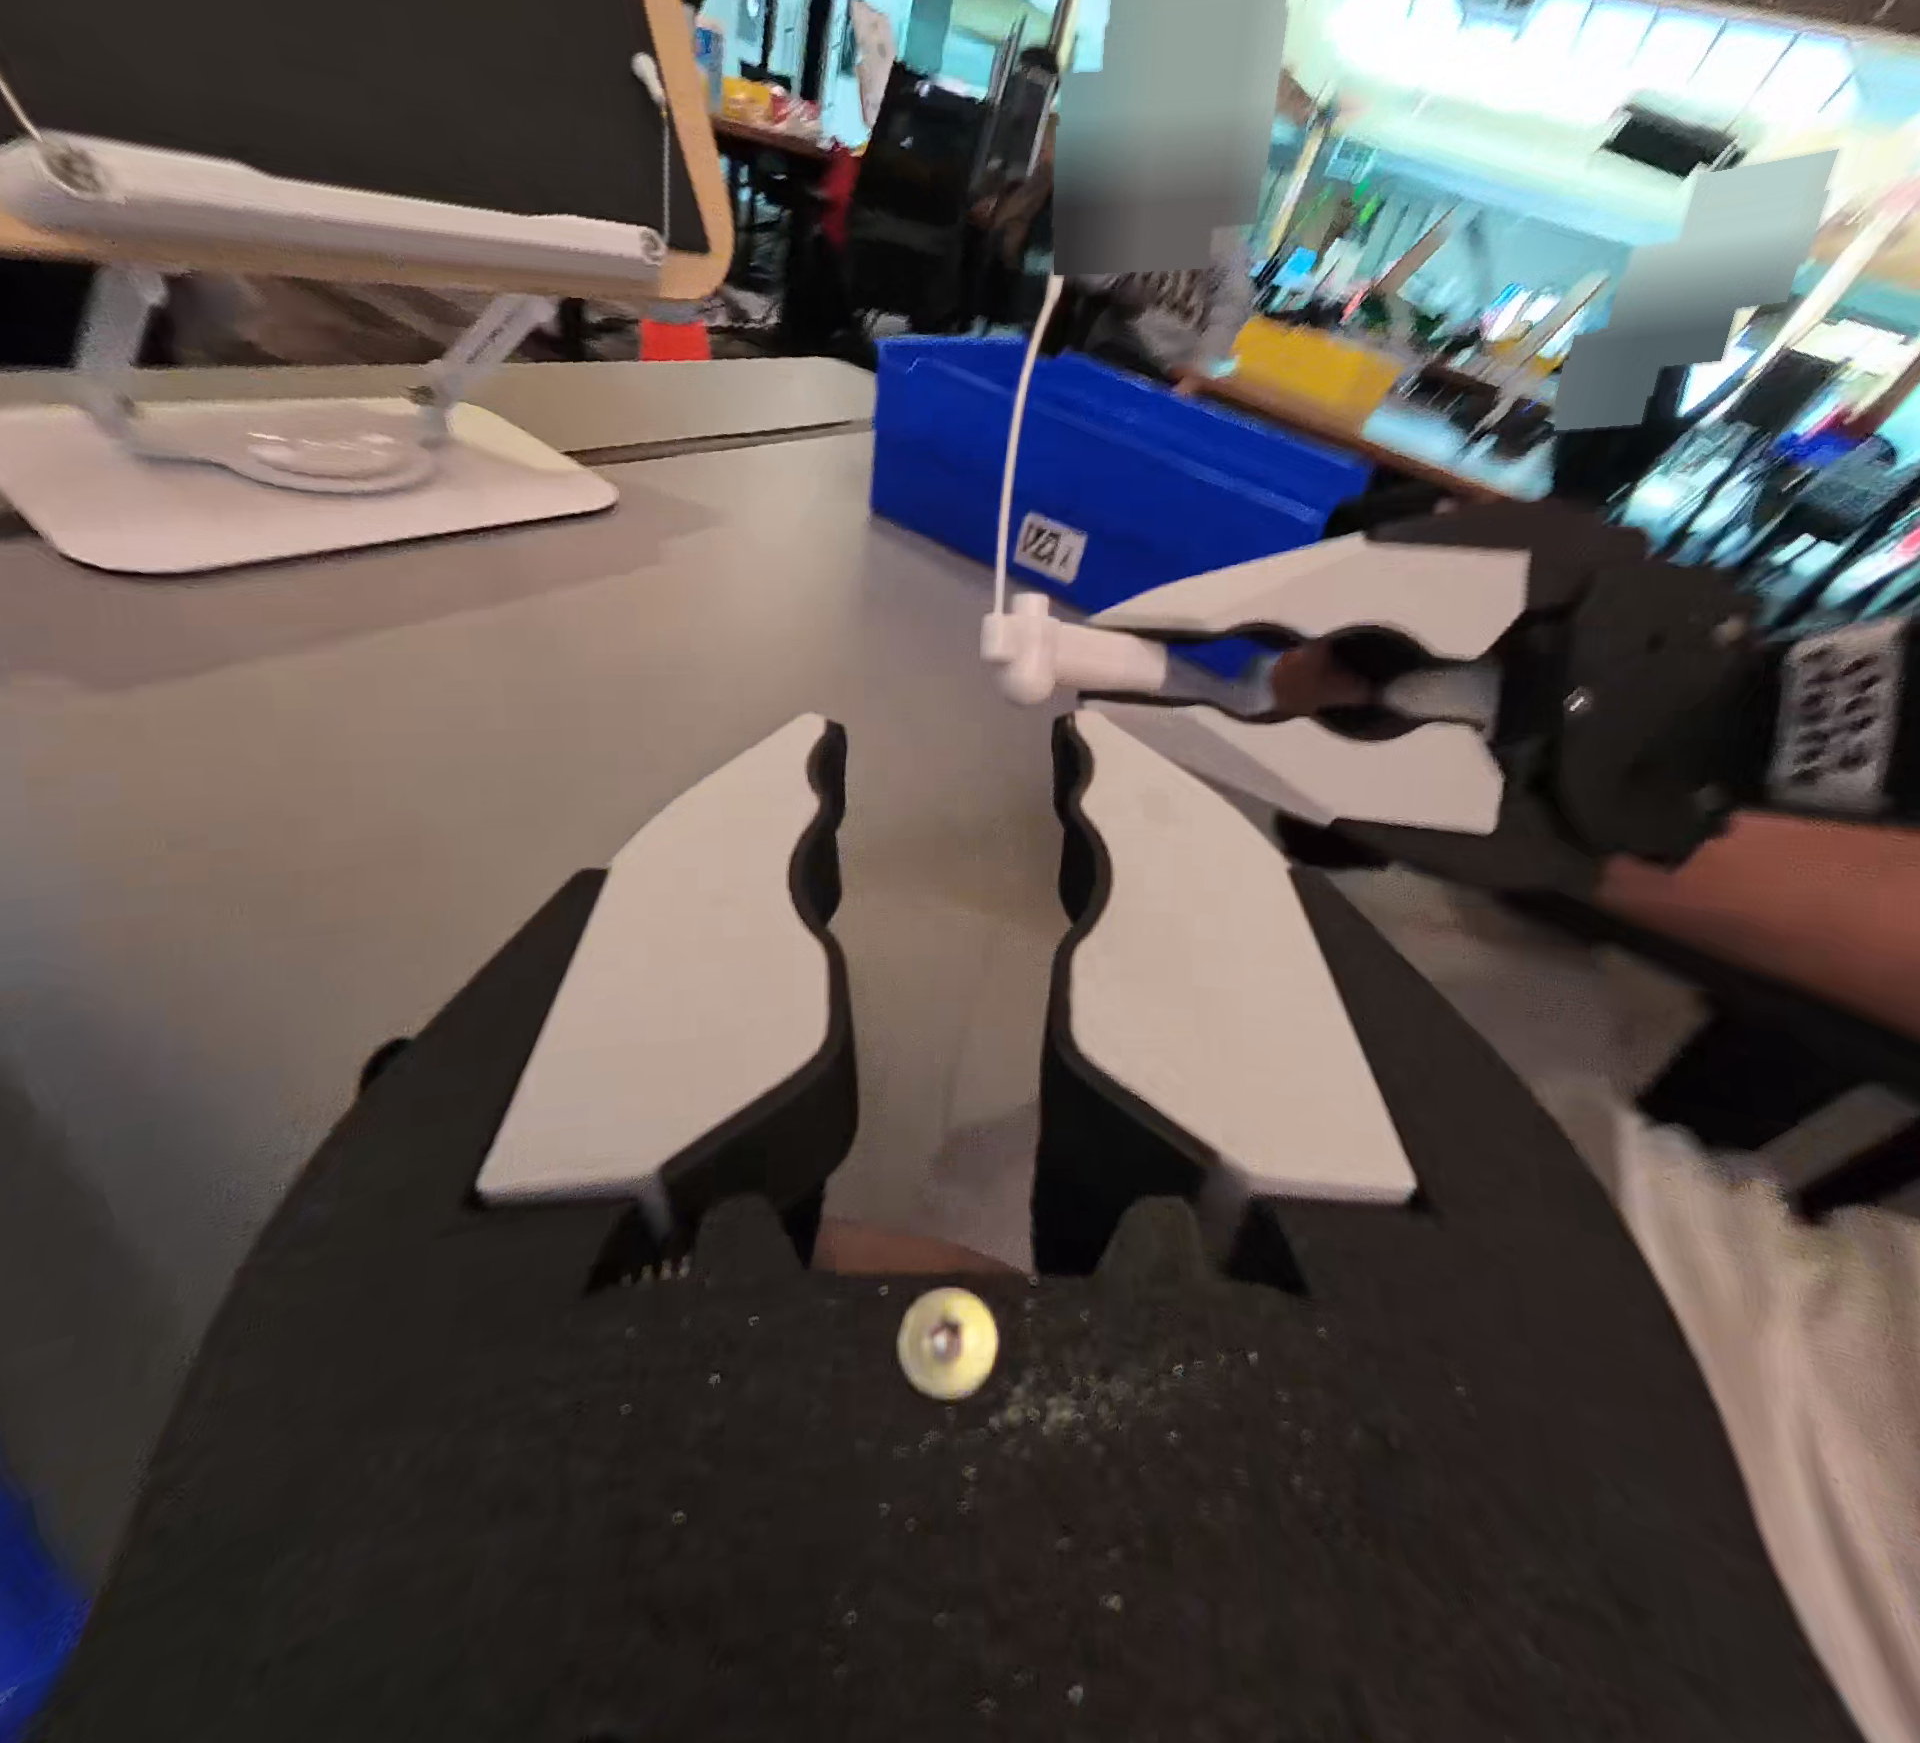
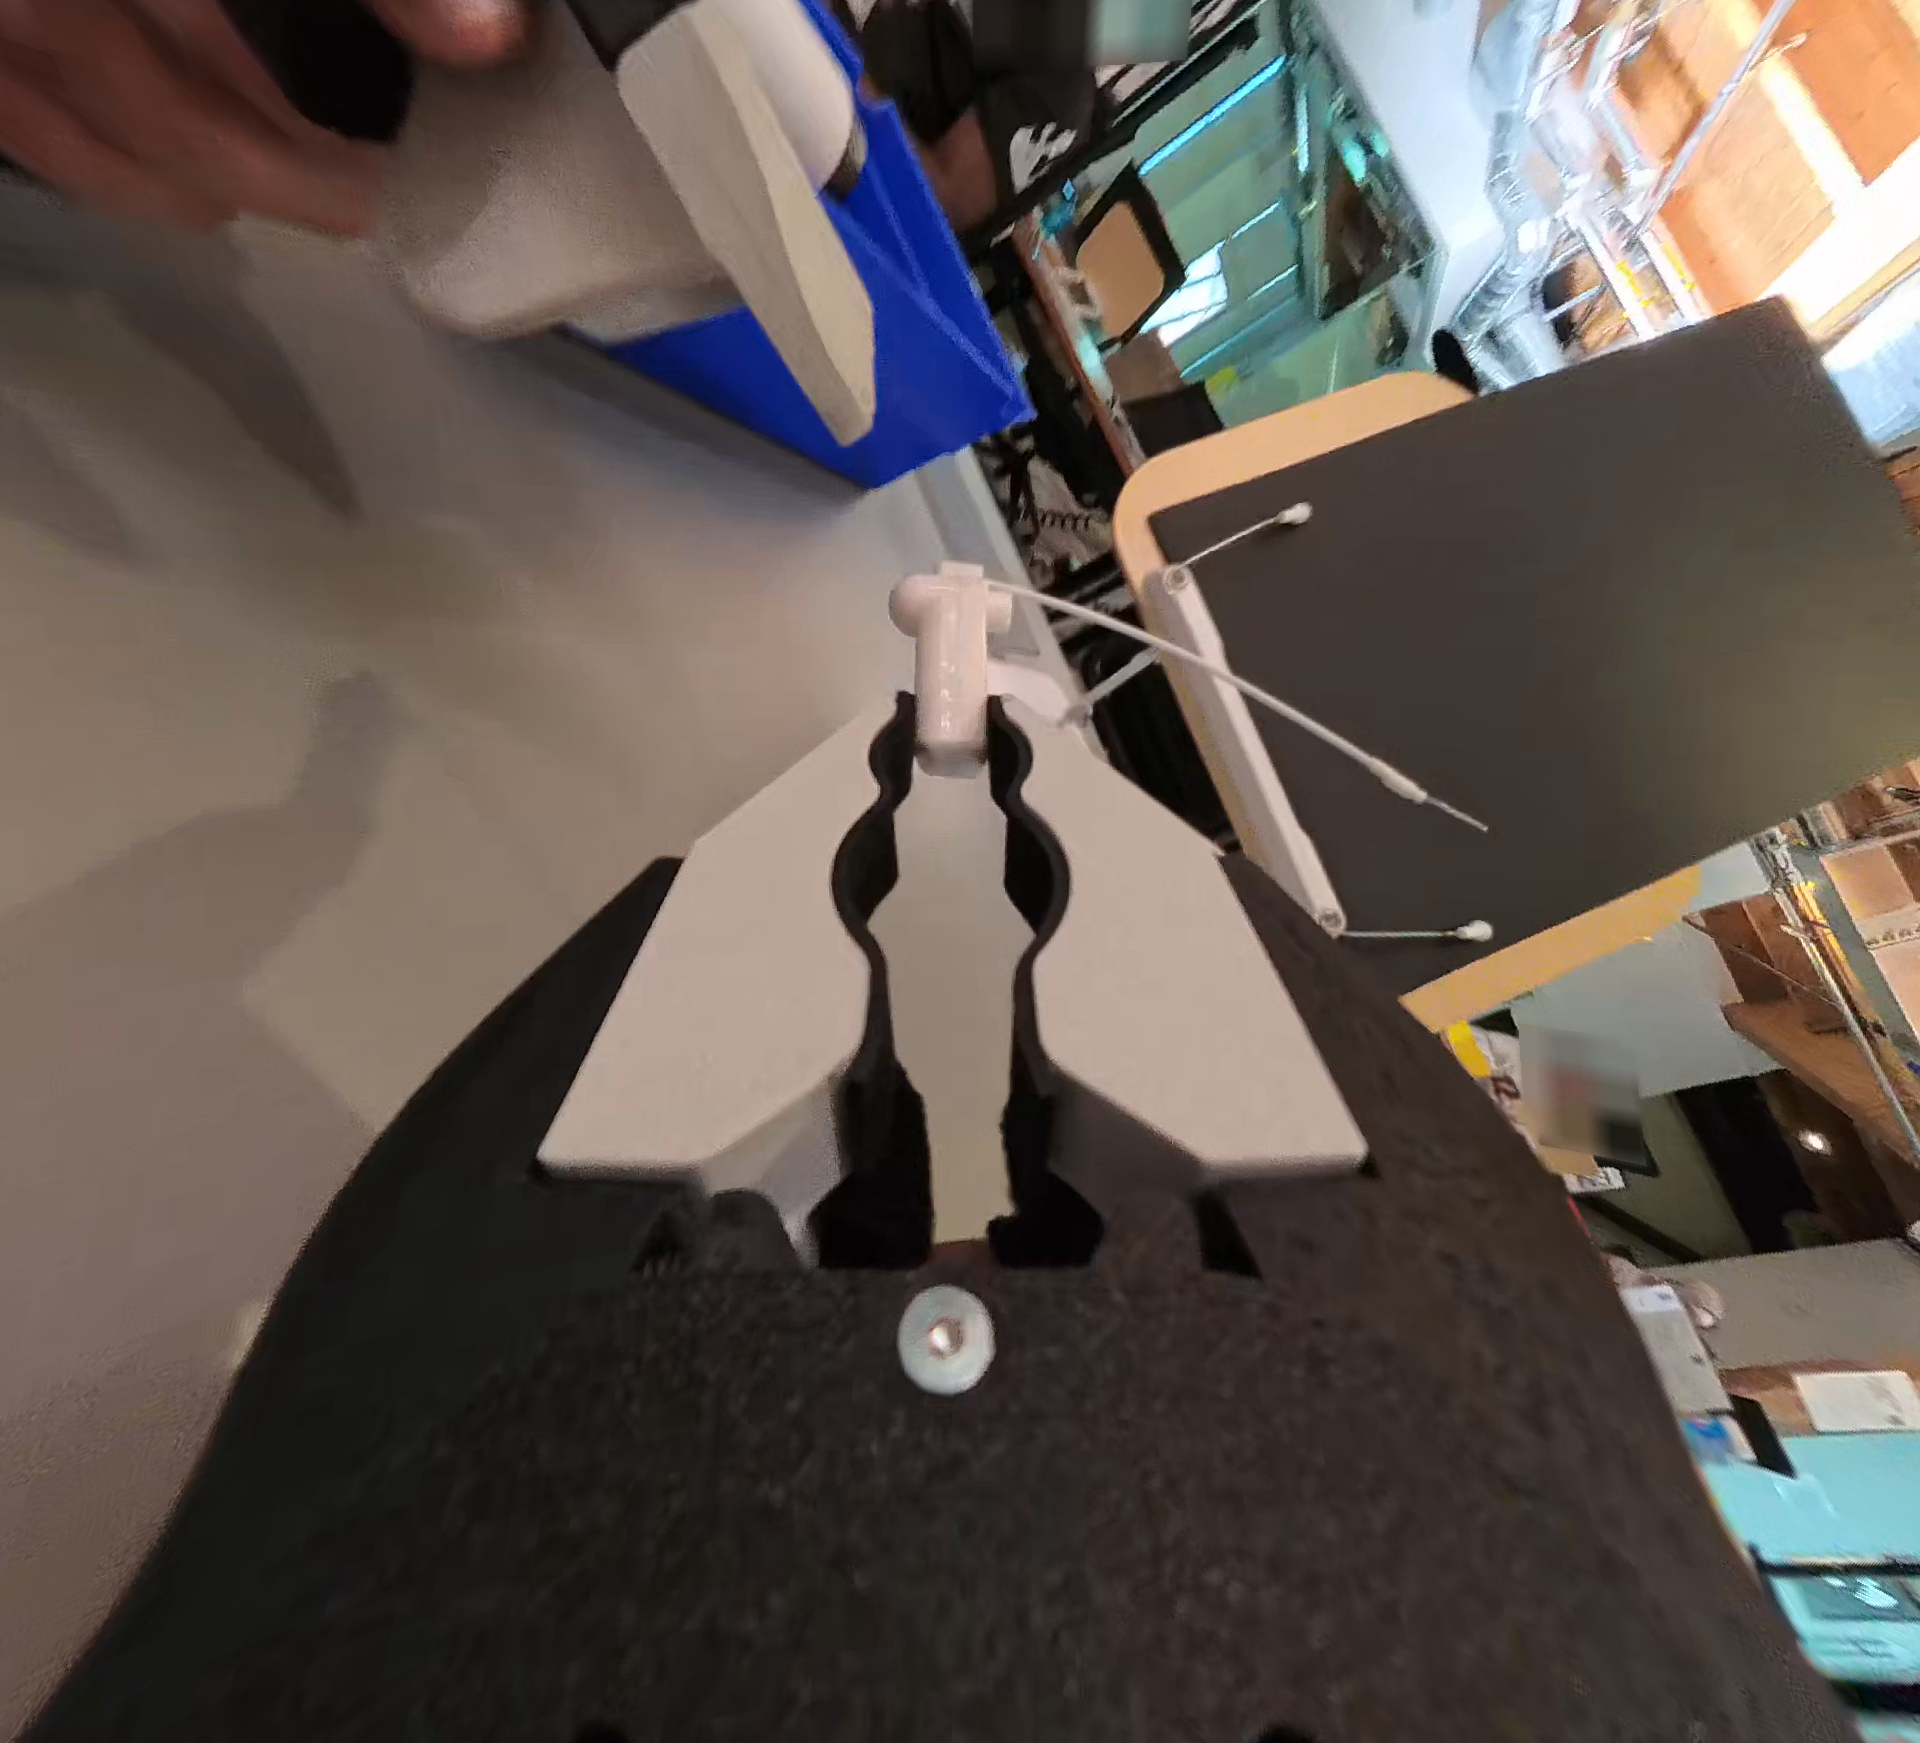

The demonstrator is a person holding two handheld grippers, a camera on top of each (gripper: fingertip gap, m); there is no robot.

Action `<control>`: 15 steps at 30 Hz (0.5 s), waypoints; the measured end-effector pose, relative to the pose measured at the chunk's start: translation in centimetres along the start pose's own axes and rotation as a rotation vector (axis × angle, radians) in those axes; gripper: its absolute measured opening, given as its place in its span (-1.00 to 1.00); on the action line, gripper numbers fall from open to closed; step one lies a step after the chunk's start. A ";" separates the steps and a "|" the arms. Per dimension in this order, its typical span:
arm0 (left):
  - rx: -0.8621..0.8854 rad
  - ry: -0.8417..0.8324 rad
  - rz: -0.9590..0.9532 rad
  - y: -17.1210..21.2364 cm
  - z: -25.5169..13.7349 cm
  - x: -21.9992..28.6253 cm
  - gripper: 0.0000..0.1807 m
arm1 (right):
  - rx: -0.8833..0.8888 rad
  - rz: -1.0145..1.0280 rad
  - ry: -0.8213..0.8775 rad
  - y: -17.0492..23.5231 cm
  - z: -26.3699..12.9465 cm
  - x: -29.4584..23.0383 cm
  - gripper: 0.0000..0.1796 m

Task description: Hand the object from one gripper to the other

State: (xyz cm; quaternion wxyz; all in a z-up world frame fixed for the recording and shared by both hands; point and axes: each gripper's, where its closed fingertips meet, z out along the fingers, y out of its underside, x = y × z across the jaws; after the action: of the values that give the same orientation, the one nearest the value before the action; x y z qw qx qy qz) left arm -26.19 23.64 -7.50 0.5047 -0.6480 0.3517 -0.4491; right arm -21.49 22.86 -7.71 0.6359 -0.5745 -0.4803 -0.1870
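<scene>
The right hand-held gripper pinches the white tag at its fingertips; the left hand-held gripper, jaws parted and empty, sits just beside the tag.

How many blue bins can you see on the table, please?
1: a single blue bin sits at the table's far edge, behind the right claw, which holds a small white plastic part. Others could be out of frame.

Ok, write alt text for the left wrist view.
The right gripper reaches in from the right, shut on a small white plastic tag with a thin white cord curving upward. The left gripper is open just below it, above a grey table. Behind are a blue bin and a tilted dark board on a white stand.
</scene>
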 end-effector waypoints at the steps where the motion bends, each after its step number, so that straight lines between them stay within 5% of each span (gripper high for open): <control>1: -0.033 -0.014 0.048 0.5 0.1 0.0 -0.56 | -0.027 -0.015 -0.019 0.4 0.1 -0.4 -0.85; 6: -0.152 0.022 0.071 2.8 1.4 1.2 -0.25 | -0.066 -0.085 -0.078 0.5 0.5 -2.0 -0.85; 15: -0.191 0.060 0.108 3.6 2.1 2.8 -0.32 | -0.015 -0.199 -0.100 -1.2 0.2 -4.1 -0.85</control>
State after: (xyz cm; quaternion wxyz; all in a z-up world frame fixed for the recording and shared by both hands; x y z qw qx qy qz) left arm -23.30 20.95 -10.52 0.4534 -0.6596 0.4421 -0.4050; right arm -24.41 21.42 -10.42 0.5852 -0.5372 -0.5647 -0.2239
